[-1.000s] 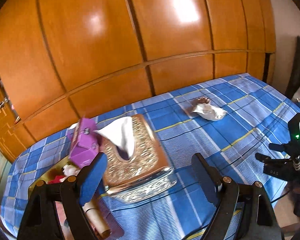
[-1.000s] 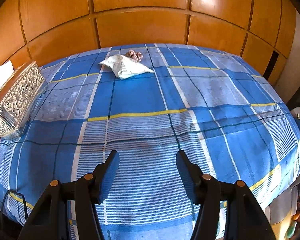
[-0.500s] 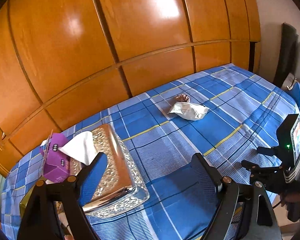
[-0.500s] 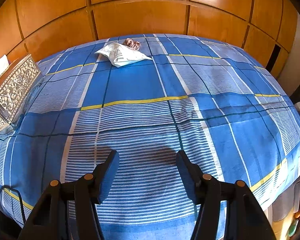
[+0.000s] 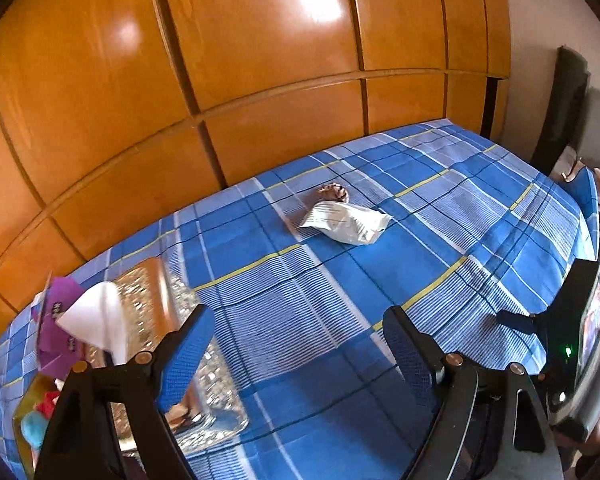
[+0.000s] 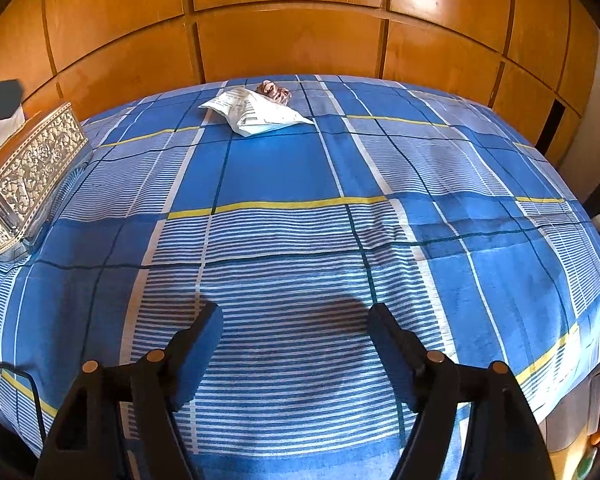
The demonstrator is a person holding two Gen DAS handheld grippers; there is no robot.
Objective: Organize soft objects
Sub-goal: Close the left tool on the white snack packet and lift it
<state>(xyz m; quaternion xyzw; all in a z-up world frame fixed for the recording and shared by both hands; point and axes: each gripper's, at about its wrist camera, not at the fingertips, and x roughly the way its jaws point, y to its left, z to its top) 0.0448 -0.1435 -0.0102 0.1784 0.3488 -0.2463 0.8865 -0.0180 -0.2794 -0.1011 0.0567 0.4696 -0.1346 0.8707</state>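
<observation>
Two tools are in my views, both spread wide with nothing between the fingers. My left tool hangs above the blue plaid bed, its left finger in front of an ornate silver tissue box. A white tissue sticks up out of that box, and a purple carton sits just beyond it, at the bed's left edge. Below the carton I can make out some small red and teal things, too blurred and cut off to name.

My right tool hovers over the striped part of the bed cover, casting a shadow on the cloth just ahead of the fingertips. From this side the tissue box sits at the far left of the bed, well apart from the tool.

Far ahead of both tools, near the wooden wall panels, lies a crumpled white packet with printed text, also seen from the left wrist. Touching its far side is a small brownish bundle; I cannot tell what it is. Both lie well out of reach of either tool.

At the right edge of the left wrist view a black device with a green light stands beside the bed.
</observation>
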